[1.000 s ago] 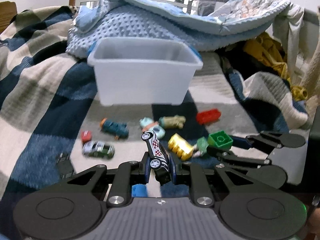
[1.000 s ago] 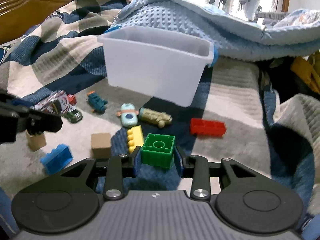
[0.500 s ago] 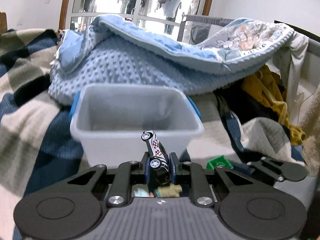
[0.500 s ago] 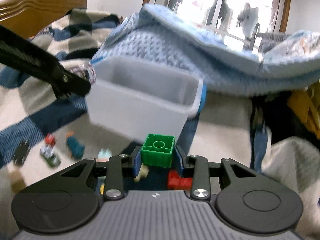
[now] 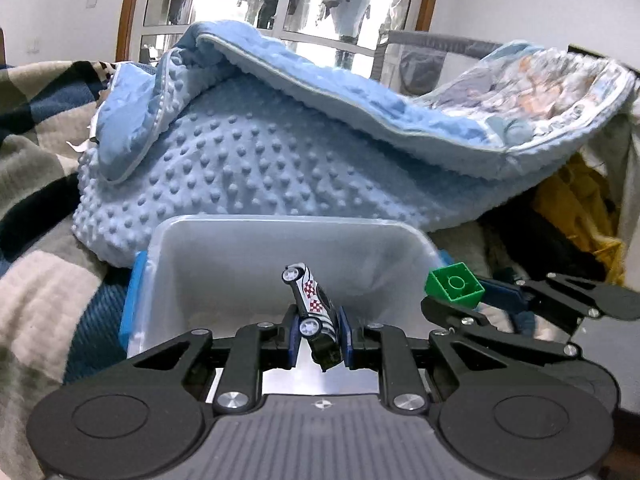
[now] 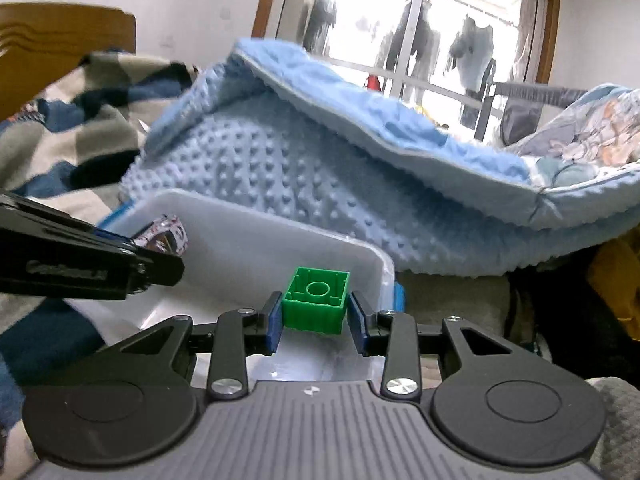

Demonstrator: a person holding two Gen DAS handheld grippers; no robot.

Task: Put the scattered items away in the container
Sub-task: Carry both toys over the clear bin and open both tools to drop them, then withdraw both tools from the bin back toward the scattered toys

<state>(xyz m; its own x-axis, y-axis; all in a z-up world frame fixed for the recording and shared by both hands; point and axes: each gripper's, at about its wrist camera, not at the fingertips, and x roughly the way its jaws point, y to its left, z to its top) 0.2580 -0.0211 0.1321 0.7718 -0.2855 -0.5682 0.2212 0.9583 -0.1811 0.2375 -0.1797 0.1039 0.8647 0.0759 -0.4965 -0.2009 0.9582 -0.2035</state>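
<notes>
Crowding the bin [image 5: 256,264]: a dotted blue blanket [image 5: 280,168] behind.

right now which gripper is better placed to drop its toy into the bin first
Left, probably. The left gripper holds the toy car over the middle of the white bin, while the right gripper holds the green block near the bin's right rim.

Open white bin [image 5: 168,264] mouth below both tools, blue dotted blanket [image 5: 280,168] heaped close behind its far rim.

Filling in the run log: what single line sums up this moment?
left claw: shut on checkered toy car | right claw: shut on green plastic brick | both over white plastic bin
</notes>
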